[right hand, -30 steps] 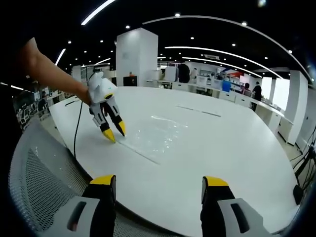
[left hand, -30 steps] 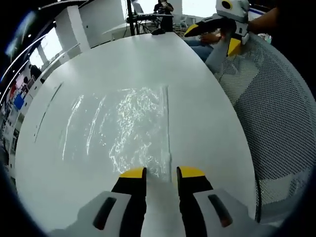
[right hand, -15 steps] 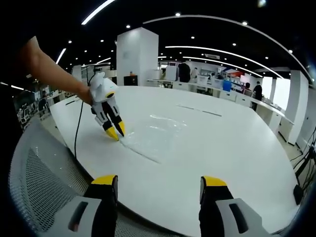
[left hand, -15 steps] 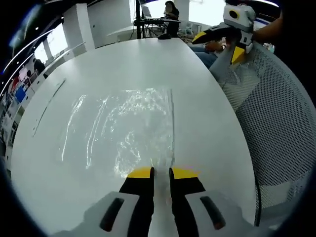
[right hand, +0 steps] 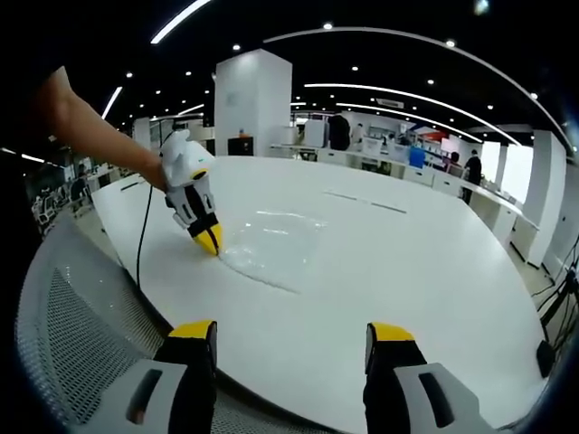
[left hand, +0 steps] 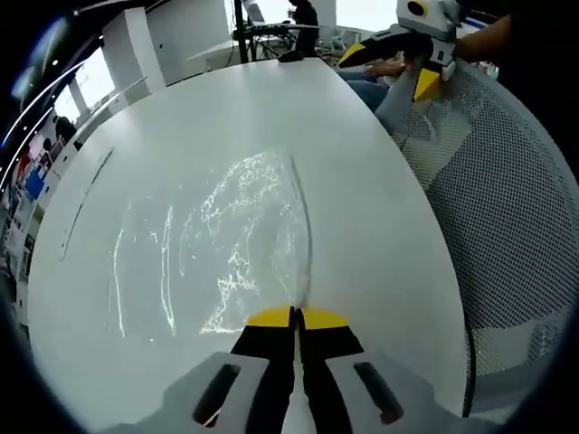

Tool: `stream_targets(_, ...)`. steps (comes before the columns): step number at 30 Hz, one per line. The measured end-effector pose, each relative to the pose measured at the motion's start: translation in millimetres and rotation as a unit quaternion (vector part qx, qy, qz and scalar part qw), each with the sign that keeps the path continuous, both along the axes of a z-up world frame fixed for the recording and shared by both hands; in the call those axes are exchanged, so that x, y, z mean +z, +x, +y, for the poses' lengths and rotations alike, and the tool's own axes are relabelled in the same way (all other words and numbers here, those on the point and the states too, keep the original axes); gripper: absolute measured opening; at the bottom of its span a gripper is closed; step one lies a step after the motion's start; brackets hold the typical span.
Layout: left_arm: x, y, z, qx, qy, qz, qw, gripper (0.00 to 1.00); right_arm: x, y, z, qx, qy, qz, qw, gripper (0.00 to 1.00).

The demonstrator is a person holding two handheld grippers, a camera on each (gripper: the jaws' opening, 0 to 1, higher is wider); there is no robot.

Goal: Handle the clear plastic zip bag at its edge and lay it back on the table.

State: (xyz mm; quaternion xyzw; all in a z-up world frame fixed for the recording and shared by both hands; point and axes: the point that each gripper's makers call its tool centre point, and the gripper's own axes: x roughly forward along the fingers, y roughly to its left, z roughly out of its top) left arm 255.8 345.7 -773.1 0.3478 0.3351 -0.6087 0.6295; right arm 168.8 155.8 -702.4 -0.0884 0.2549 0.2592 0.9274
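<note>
The left tongs (left hand: 293, 318) are pressed together on the near edge of the clear plastic bag (left hand: 237, 242) — the bag's seam rises slightly toward the yellow tips, while the rest lies crinkled on the white surface (left hand: 226, 117). The right tongs (right hand: 291, 339) are held wide apart over a mesh chair (right hand: 81, 334), well away from the bag.

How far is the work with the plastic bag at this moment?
Done: the left tool is shut on the near edge of the clear zip bag. In hand: that edge looks pinched up, while the rest lies on the white table. Left: laying it back flat and letting go. The right tool hangs open, apart.
</note>
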Motion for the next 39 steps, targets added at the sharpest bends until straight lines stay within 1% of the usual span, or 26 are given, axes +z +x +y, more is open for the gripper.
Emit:
stream_targets(4,1.1,-4.7,2.8,0.002,0.002,0.004,1.0000,0.00,1.2,0.1,0.0,-0.002,-0.002,-0.003,1.0000,0.65)
stream_targets(6,3.0,-7.7,3.5,0.007,0.001,0.009,0.9999,0.00,2.9,0.6,0.2,0.002,-0.005,-0.011,0.9999,0.64)
stream_targets(9,8.0,-12.0,4.6,0.016,0.000,0.013,0.9998,0.00,1.3,0.0,0.3,0.007,-0.012,-0.008,0.9999,0.64)
stream_targets(11,13.1,-15.5,4.6,0.020,0.000,0.014,0.9997,0.00,-1.3,-2.0,1.6,0.019,-0.031,-0.003,0.9993,0.65)
stream_targets(12,16.3,-16.7,4.7,0.022,-0.002,0.011,0.9997,0.00,-4.4,-4.0,2.8,0.027,-0.040,0.007,0.9988,0.65)
stream_targets(13,17.5,-16.8,5.0,0.023,-0.002,0.010,0.9997,0.00,-4.7,-4.9,4.4,0.031,-0.036,0.010,0.9988,0.64)
stream_targets(14,19.4,-17.7,4.9,0.026,-0.003,0.011,0.9996,0.00,-4.9,-5.4,5.4,0.034,-0.040,0.011,0.9985,0.63)
stream_targets(15,22.2,-20.1,4.2,0.027,-0.005,0.010,0.9996,0.00,-5.7,-6.7,4.0,0.042,-0.063,0.011,0.9970,0.62)
stream_targets(16,23.8,-21.3,3.7,0.027,-0.005,0.008,0.9996,0.00,-4.3,-6.8,4.9,0.049,-0.072,0.006,0.9962,0.61)
stream_targets(17,25.8,-23.0,3.4,0.027,-0.006,0.007,0.9996,0.00,0.3,-6.1,8.8,0.071,-0.094,-0.011,0.9930,0.61)
stream_targets(18,27.4,-24.4,2.9,0.027,-0.007,0.006,0.9996,0.00,2.2,-6.8,11.6,0.080,-0.102,-0.013,0.9915,0.60)
stream_targets(20,31.9,-27.9,0.9,0.027,-0.008,0.004,0.9996,0.00,11.3,-5.1,19.1,0.088,-0.099,-0.019,0.9910,0.59)
stream_targets(21,35.5,-31.0,-0.8,0.026,-0.010,0.002,0.9996,0.00,18.7,-1.9,22.9,0.092,-0.097,-0.026,0.9907,0.58)
stream_targets(23,40.9,-34.8,-3.0,0.027,-0.015,0.002,0.9995,0.00,27.3,2.9,28.9,0.102,-0.100,-0.034,0.9892,0.56)
stream_targets(26,45.3,-37.6,-2.7,0.024,-0.016,0.001,0.9996,0.00,37.0,8.1,38.2,0.122,-0.102,-0.042,0.9864,0.55)
stream_targets(30,53.6,-42.3,-4.1,0.022,-0.023,0.003,0.9995,0.00,52.7,15.0,53.1,0.162,-0.110,-0.062,0.9787,0.55)
stream_targets(34,58.3,-46.7,-6.0,0.019,-0.026,0.002,0.9995,0.00,60.4,17.4,64.2,0.188,-0.110,-0.069,0.9736,0.54)
stream_targets(39,69.2,-53.5,-10.4,0.014,-0.034,-0.001,0.9993,0.00,62.3,18.0,76.1,0.212,-0.115,-0.073,0.9677,0.54)
